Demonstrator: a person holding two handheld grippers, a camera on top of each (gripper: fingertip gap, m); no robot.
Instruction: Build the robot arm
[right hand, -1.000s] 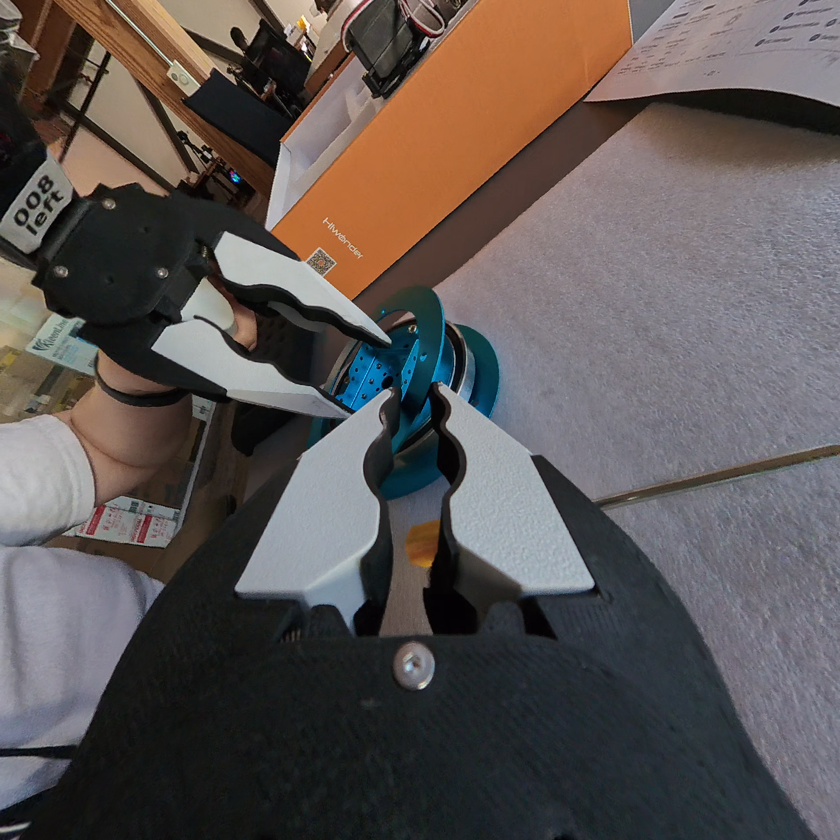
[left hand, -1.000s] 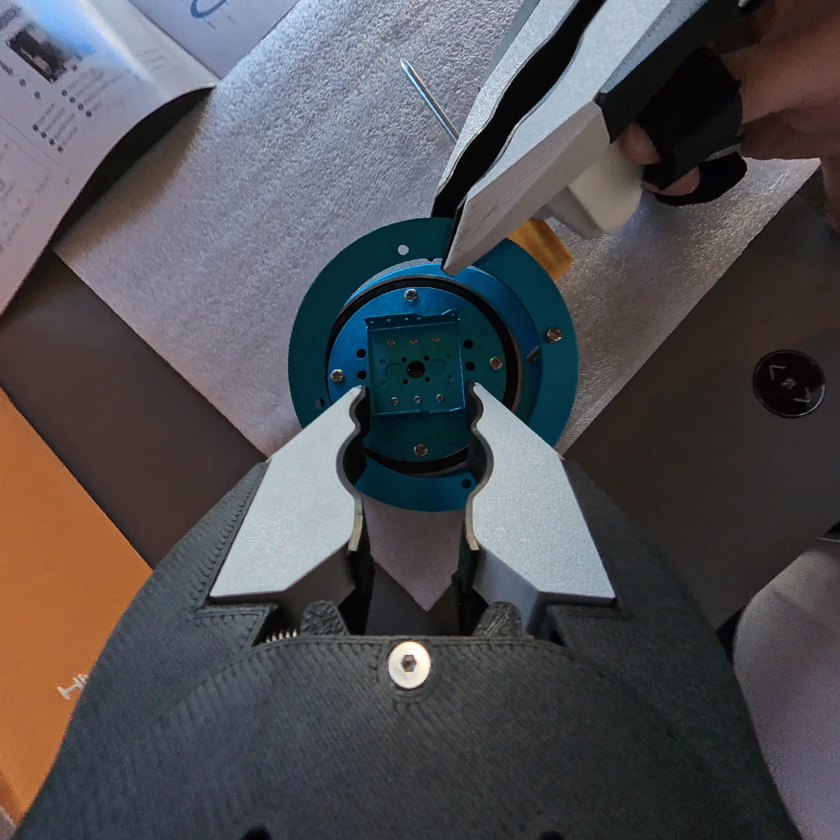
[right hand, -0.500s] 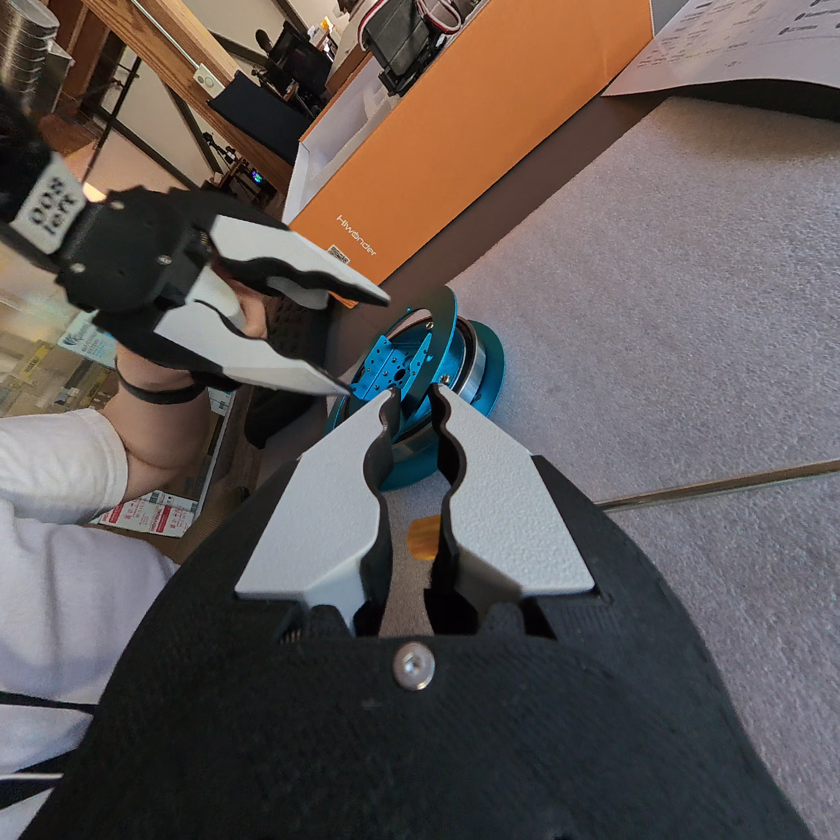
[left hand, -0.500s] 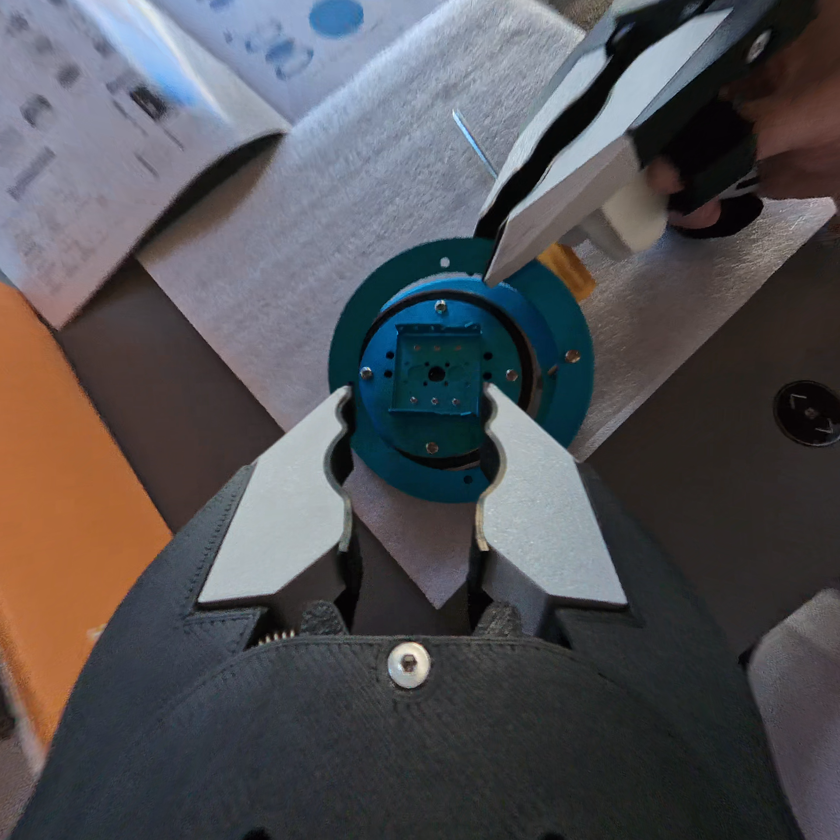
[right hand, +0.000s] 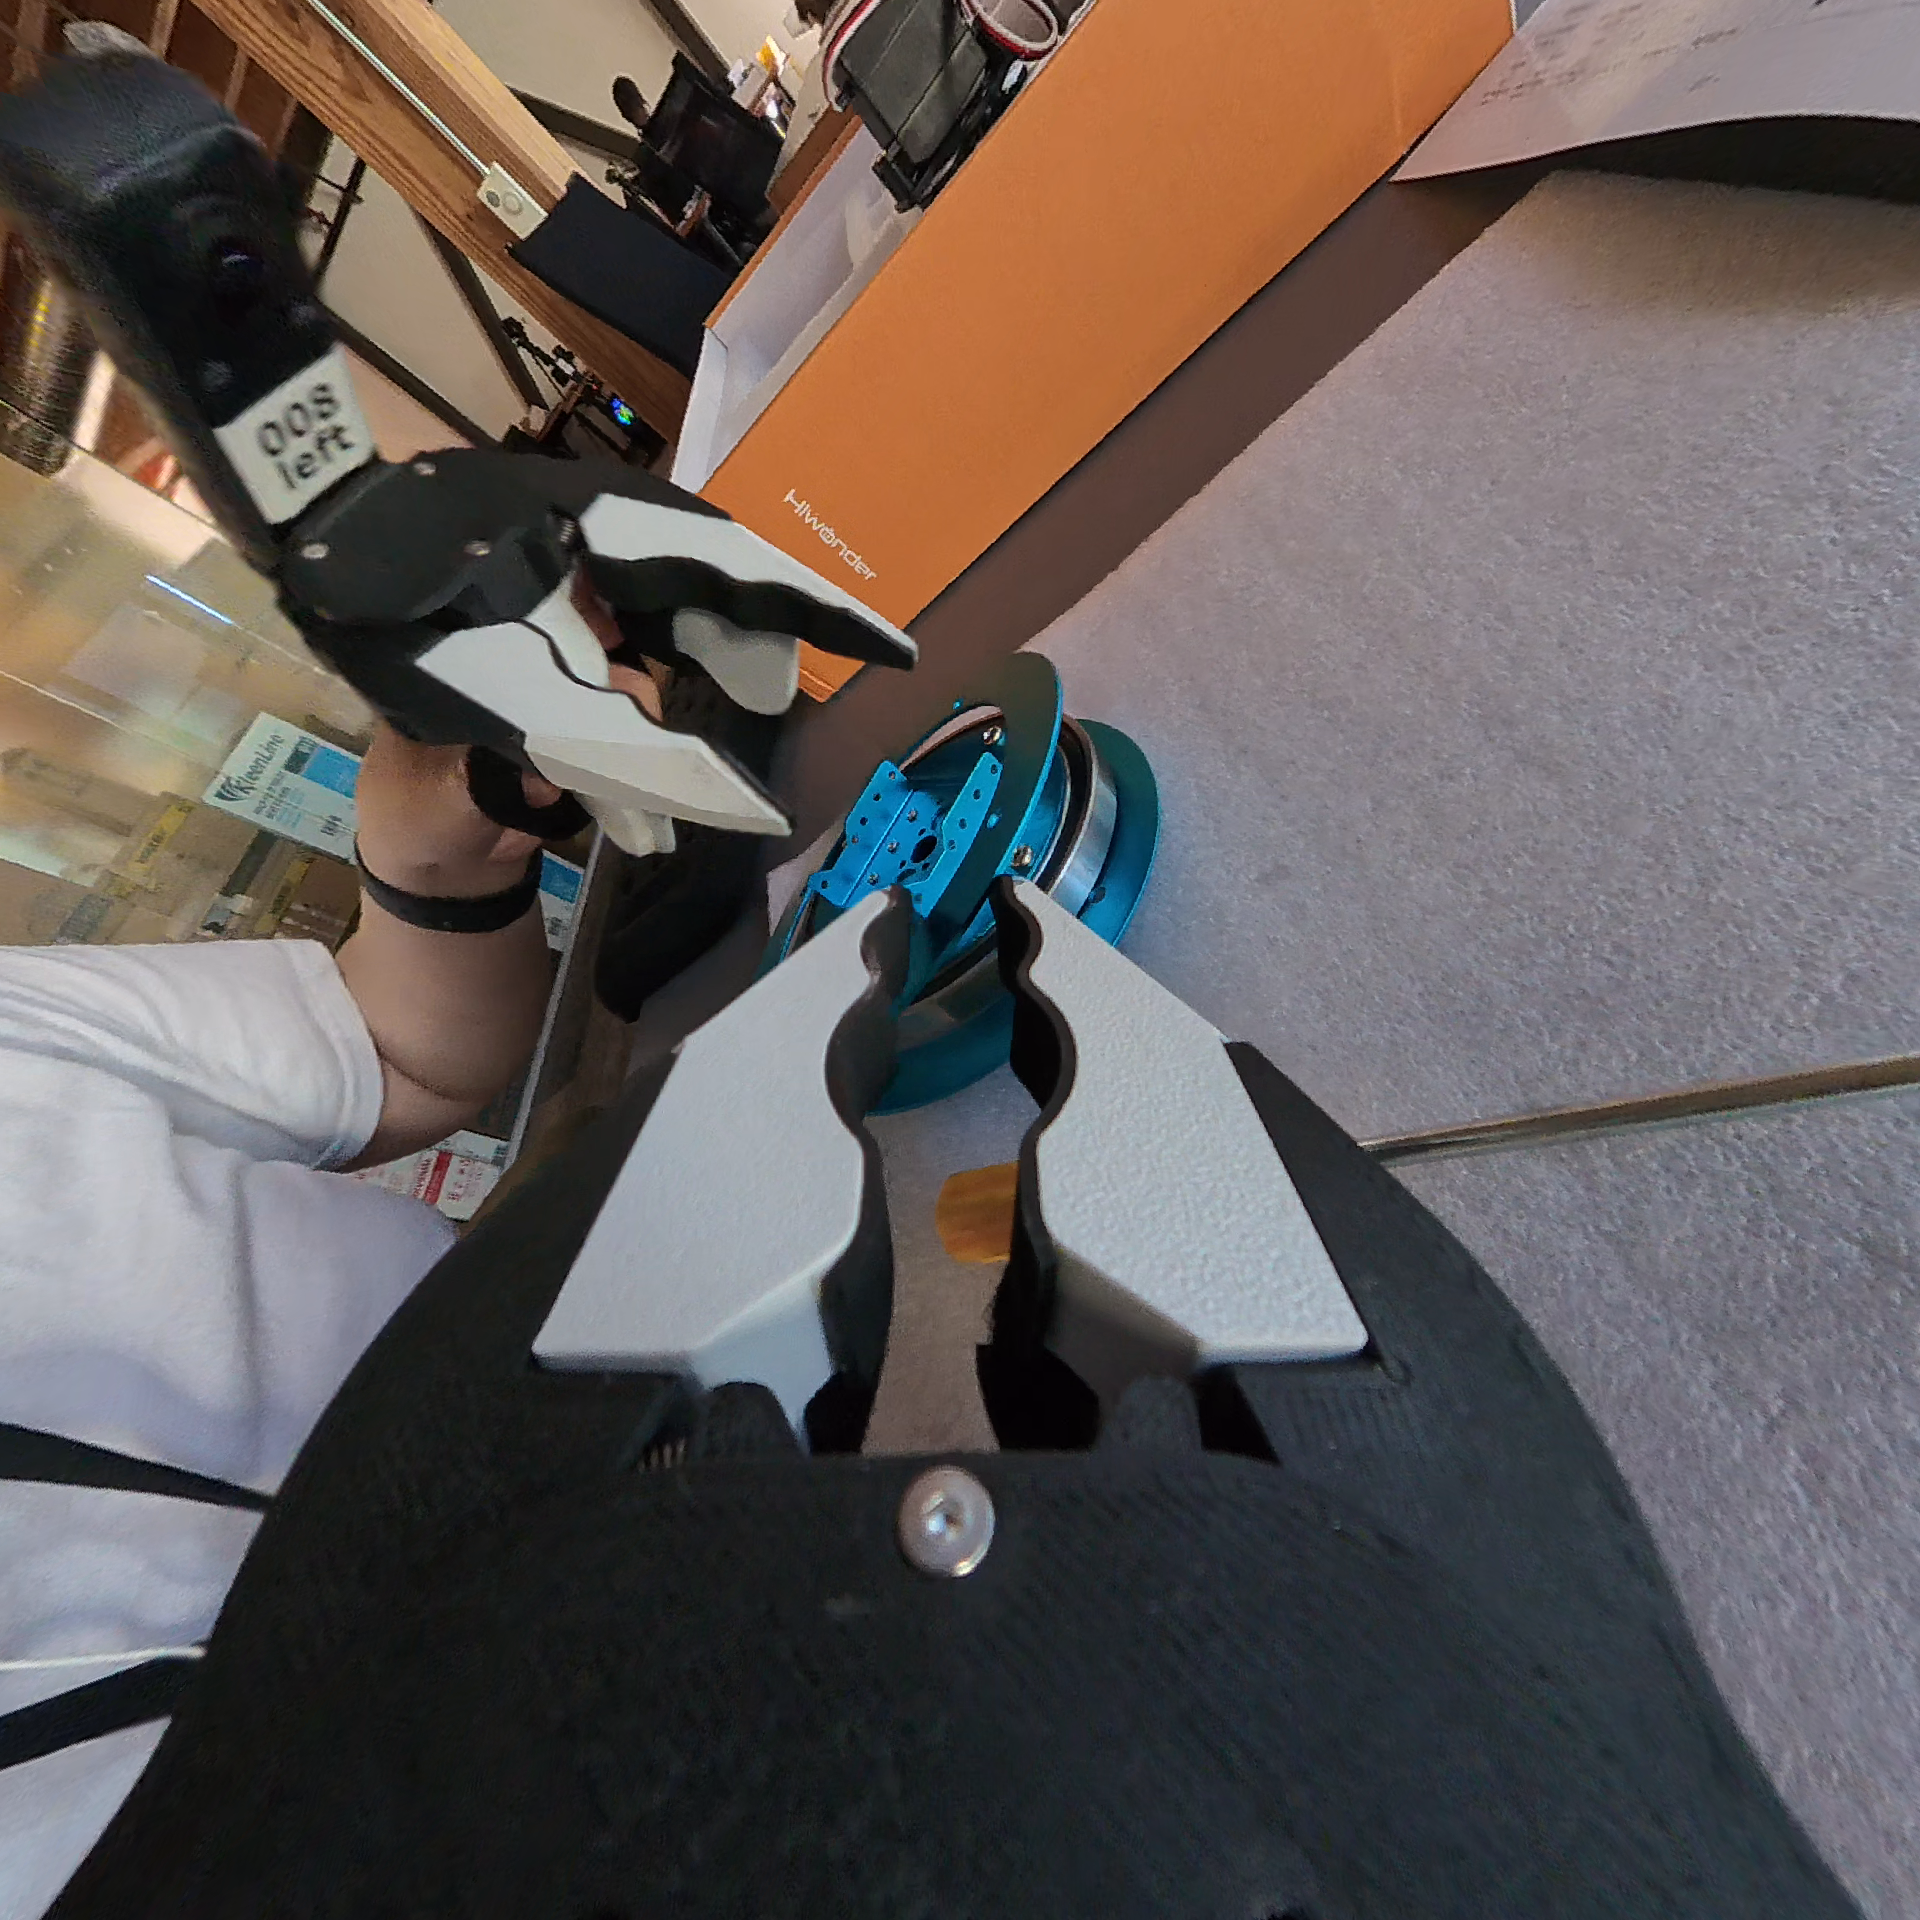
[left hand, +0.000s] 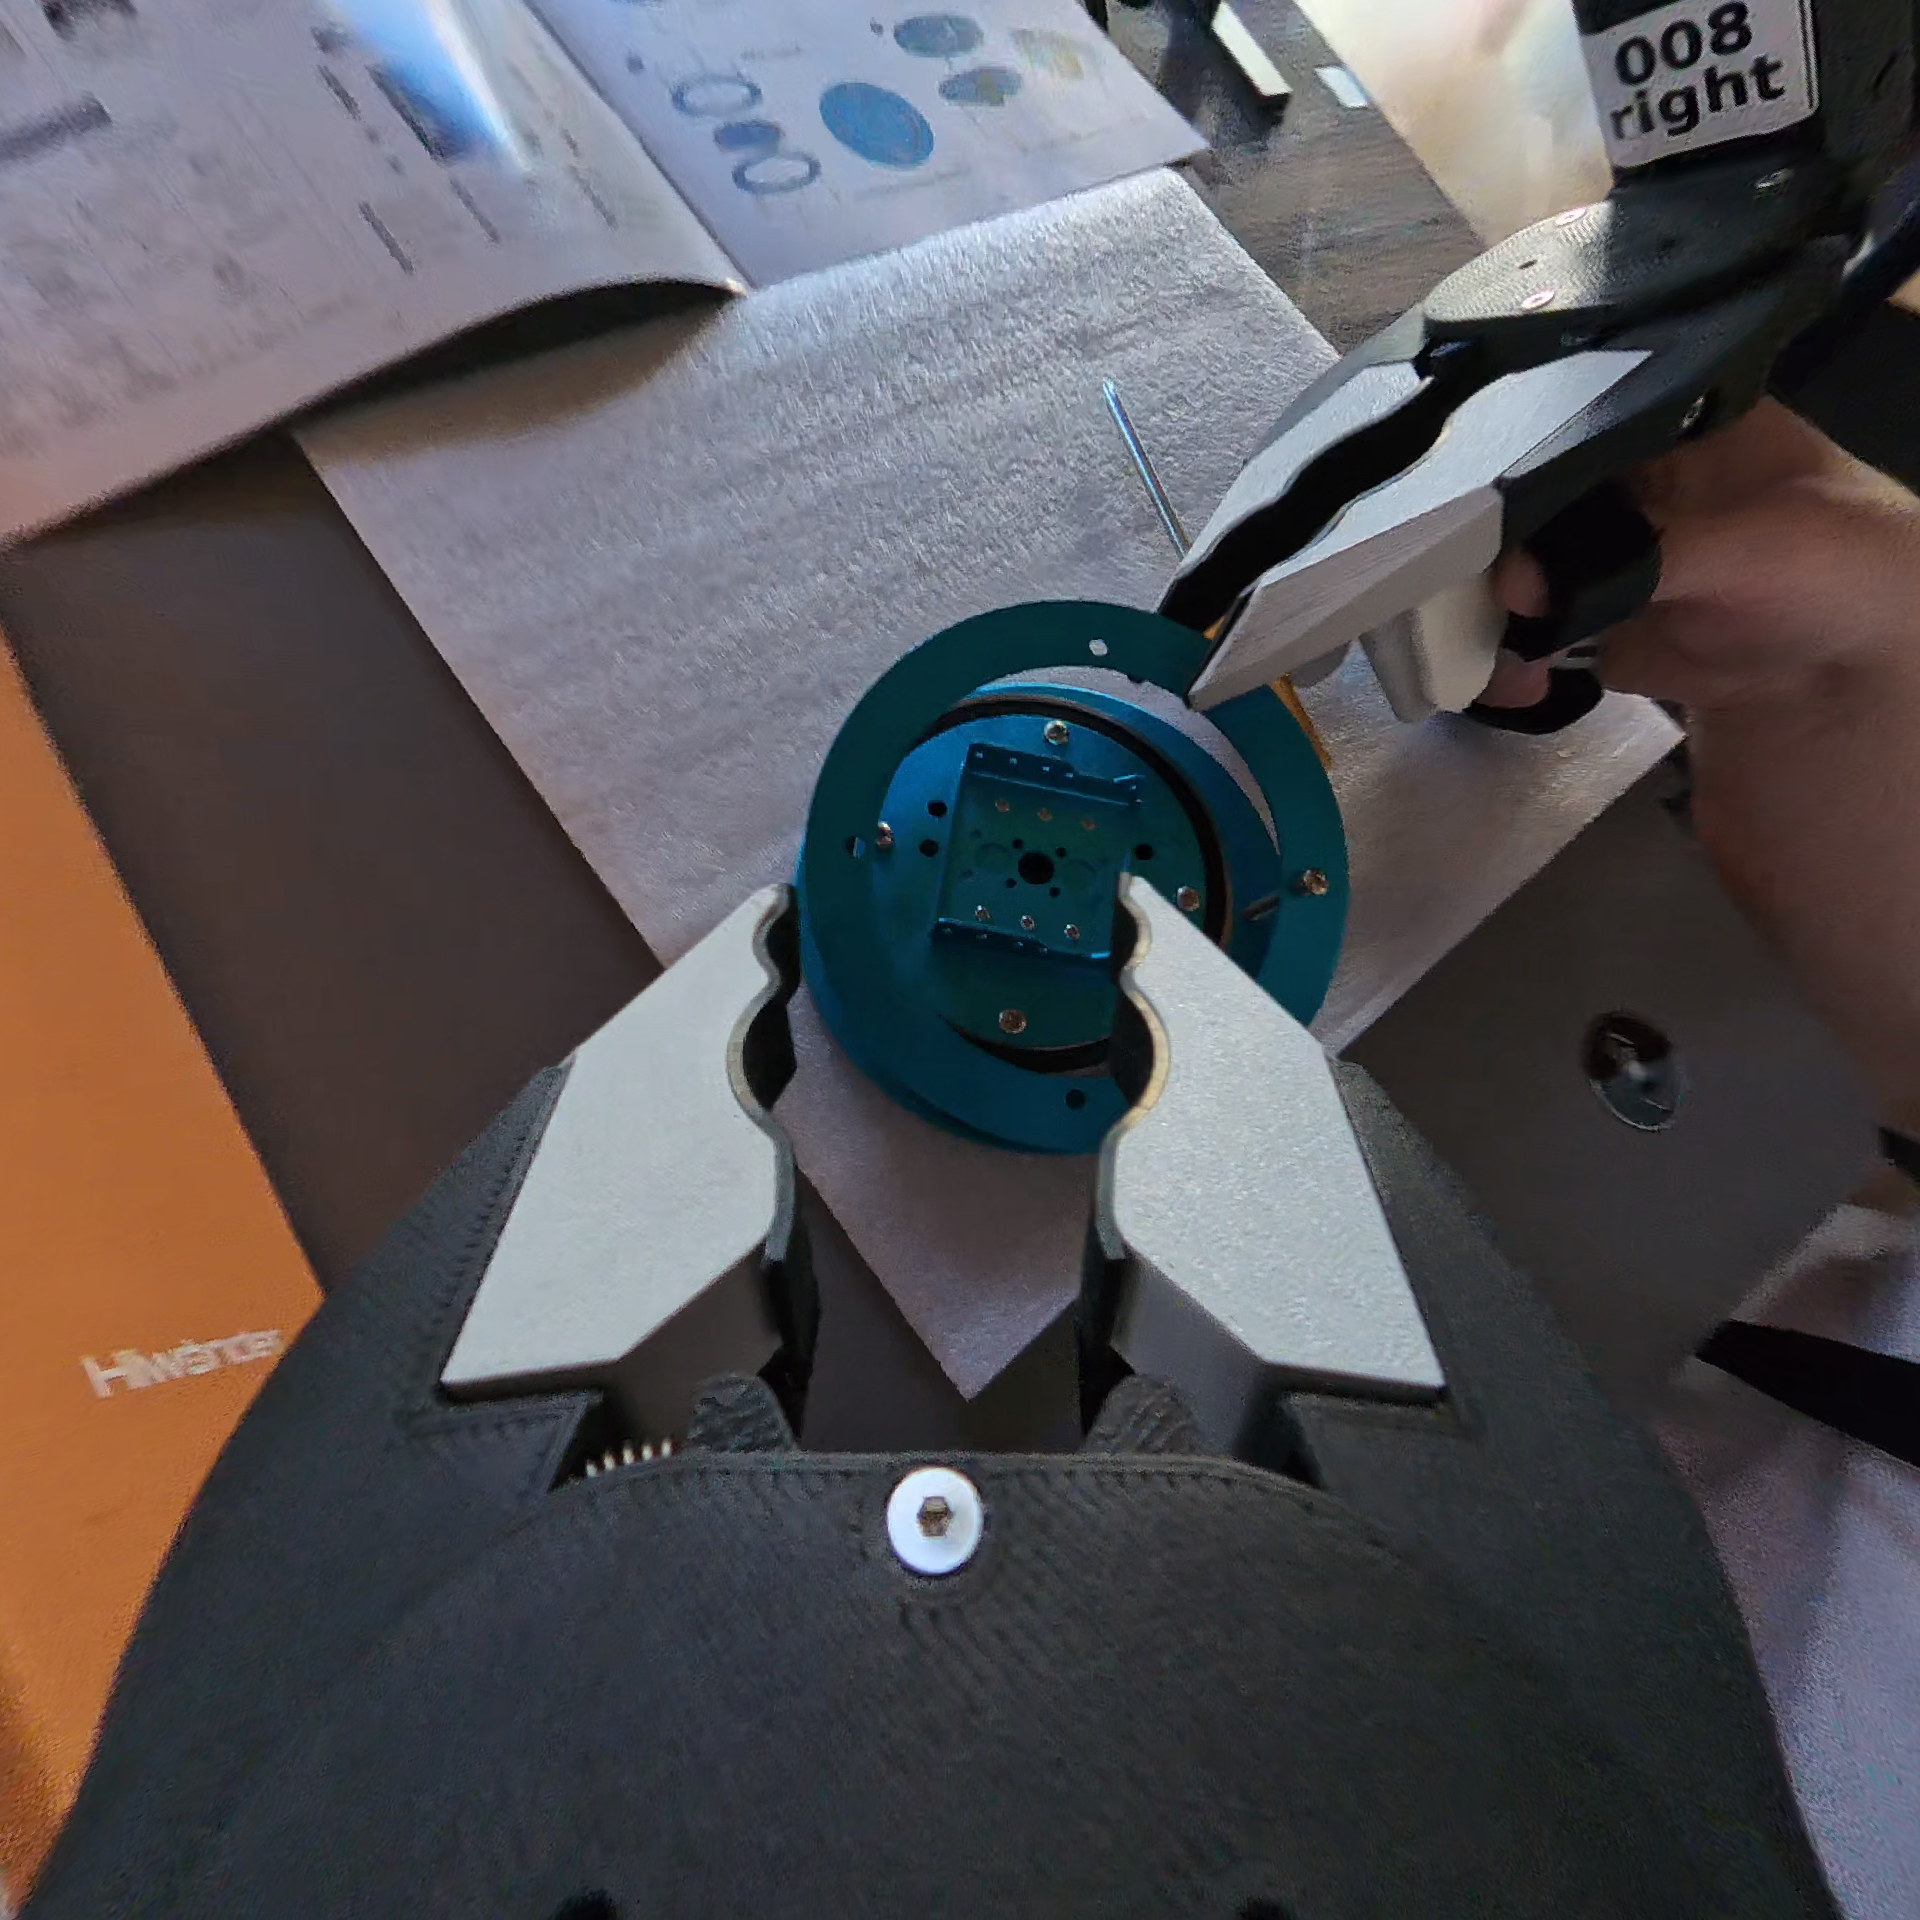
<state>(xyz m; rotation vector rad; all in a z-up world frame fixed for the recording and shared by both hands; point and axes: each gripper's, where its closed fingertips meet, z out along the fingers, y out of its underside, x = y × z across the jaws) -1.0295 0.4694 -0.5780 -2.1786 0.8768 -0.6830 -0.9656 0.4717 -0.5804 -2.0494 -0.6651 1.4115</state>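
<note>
A blue round hub [left hand: 1039, 862] with a square bracket on top sits on a grey foam mat [left hand: 727, 468]. A thin teal ring [left hand: 997, 639] lies around it, tilted up on one side. My right gripper [right hand: 945, 899] is shut on the ring's edge [right hand: 1023, 748] and holds it raised off the hub [right hand: 914, 821]; it also shows in the left wrist view [left hand: 1195, 665]. My left gripper [left hand: 956, 904] is open and empty, hovering just above the hub without touching it. It also shows in the right wrist view [right hand: 842, 740].
An orange box [left hand: 104, 1039] stands left of the mat [right hand: 1558, 623]. An open booklet [left hand: 364, 208] lies at the back. A thin metal rod [left hand: 1143, 468] with a yellow handle [right hand: 977, 1210] lies on the mat by the hub. A black round button [left hand: 1636, 1070] sits in the table.
My left gripper has opened wider and drawn back from the hub. My right gripper has tilted the teal ring up on its edge.
</note>
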